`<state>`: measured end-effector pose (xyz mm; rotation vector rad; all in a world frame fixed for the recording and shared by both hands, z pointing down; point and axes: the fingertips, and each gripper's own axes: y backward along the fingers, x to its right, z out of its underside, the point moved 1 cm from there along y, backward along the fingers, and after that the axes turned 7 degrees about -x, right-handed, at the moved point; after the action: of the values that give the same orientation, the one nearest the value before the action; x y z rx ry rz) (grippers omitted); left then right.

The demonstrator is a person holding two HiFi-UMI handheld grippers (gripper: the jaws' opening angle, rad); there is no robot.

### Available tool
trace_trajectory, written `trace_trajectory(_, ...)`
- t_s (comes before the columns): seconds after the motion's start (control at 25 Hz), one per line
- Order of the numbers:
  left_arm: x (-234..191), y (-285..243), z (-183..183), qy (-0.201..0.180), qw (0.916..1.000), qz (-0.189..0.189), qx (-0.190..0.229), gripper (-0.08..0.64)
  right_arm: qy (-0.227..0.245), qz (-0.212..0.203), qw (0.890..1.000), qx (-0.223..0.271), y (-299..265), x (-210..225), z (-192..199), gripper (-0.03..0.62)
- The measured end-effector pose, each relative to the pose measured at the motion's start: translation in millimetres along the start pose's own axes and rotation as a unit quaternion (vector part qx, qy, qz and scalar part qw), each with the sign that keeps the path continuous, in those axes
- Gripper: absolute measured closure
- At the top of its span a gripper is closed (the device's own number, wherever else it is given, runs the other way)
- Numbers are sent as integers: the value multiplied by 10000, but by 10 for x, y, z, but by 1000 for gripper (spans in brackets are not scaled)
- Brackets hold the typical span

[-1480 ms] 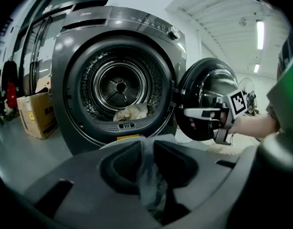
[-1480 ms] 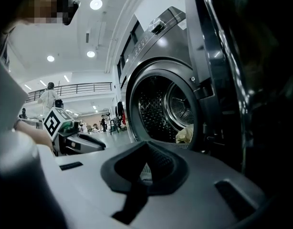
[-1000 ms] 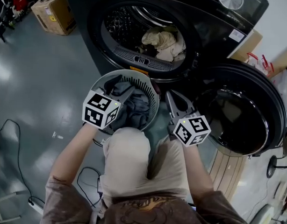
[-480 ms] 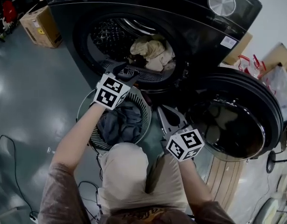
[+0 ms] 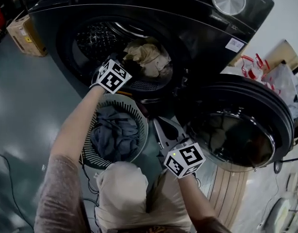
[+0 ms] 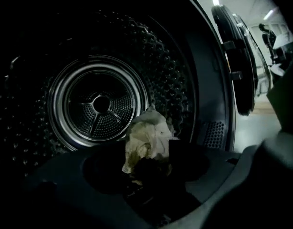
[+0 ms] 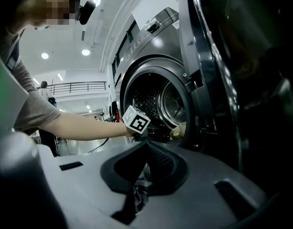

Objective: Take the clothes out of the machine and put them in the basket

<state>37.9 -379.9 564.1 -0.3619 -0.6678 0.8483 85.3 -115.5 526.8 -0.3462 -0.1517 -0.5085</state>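
We saw the round slatted plastic basket (image 5: pixel 142 118) standing before the dark front-loading washing machine (image 5: pixel 139 4), whose round door (image 5: pixel 239 130) hung open on the right. Crumpled pale clothes (image 5: pixel 146 57) lay in the drum (image 6: pixel 101 104), with the left gripper (image 6: pixel 147 168) just before them. The right gripper (image 5: pixel 159 128), between basket and door, had grey cloth (image 7: pixel 137 197) between its jaws.

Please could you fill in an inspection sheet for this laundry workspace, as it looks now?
Surface: shiny grey floor.
Job's things: washing machine with door swung open; pale clothes lie in its drum; basket on the floor before it holds grey clothes.
Clutter: cardboard box left of the machine; red-handled bags at its right.
Grippers: left gripper in the drum at the pale clothes, too dark to read its jaws; right gripper beside the basket, jaws together.
Cables: thin cable on the floor by the basket.
Surroundings: balcony railing and ceiling lights beyond.
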Motion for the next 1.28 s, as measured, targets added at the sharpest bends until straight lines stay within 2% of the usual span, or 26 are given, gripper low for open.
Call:
trace_trajectory(0.08, -60, -158, 3, -355, 9992, 60, -173, 265, -1, -9, 10000, 11, -33, -1, 1, 595)
trace_trajectory(0.2, -110, -405, 9, -671, 9970, 171, -355, 262, -8, 10, 10000, 14, -69, 17, 16, 595)
trace_trajectory(0.32, -129, -640, 92, -978, 9918, 336, -756, 280, -48, 91, 9999, -33, -81, 50, 72, 595)
trace_trajectory(0.44, -235, -725, -32, -1357, 9882, 168, -683, 260, -87, 108, 9998, -140, -83, 71, 118, 595)
trace_trajectory(0.52, -232, -810, -43, -1639, 9834, 189, -754, 261, -84, 79, 9998, -177, -71, 69, 121, 595)
trace_trajectory(0.72, -129, -1061, 135, -2260, 9656, 323, -1243, 290, -117, 78, 9999, -90, -54, 83, 69, 595)
trace_trajectory(0.88, -108, -1155, 147, -2276, 9632, 393, -1376, 354, -178, 67, 9998, -36, -90, 112, 46, 595)
trace_trajectory(0.96, -80, -1172, 163, -2358, 9603, 409, -1434, 433, -177, 95, 9998, -64, -109, 146, 64, 595)
trace_trajectory(1.0, -64, -1170, 167, -2432, 9584, 387, -1439, 497, -139, 119, 9998, -82, -117, 162, 73, 595)
trace_trajectory(1.08, -38, -1144, 154, -2563, 9557, 321, -1407, 523, 15, 175, 9998, -91, -133, 176, 75, 595)
trace_trajectory(1.16, -32, -1072, 100, -2485, 9596, 259, -1296, 528, 151, 189, 9997, -61, -149, 168, 65, 594)
trace_trajectory(1.28, 5, -871, -21, -2049, 9731, 258, -1020, 531, 142, 144, 9998, -5, -169, 176, 67, 595)
